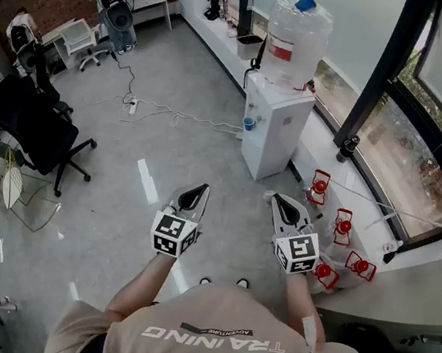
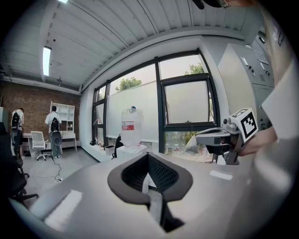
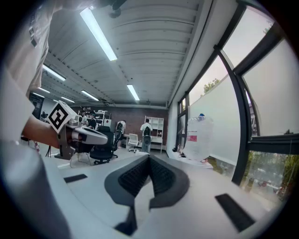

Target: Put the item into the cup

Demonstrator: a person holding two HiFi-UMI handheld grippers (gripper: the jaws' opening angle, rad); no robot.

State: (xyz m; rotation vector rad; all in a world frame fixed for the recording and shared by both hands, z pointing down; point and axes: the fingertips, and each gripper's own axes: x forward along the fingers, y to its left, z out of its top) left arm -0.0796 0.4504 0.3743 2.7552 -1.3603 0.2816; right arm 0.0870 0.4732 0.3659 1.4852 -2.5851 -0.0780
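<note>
Left gripper: jaws closed, ribbed pads brought together at the tips, nothing held between them. Right gripper: jaws likewise closed tip to tip, with nothing in the grip.

In the head view the left gripper and the right gripper are held side by side, apart, at about the same height above the floor. Both point forward. Each carries its marker cube at the rear, next to the person's hand.

Each gripper view shows the other gripper at its edge, level with it.

Ahead of both grippers stands a white water dispenser with a large clear bottle on top, set against the window. Several small red-and-white objects lie on the sill to the right of the right gripper. A black office chair stands well to the left.

Task objects: the item and the cup cannot be located in any view.
</note>
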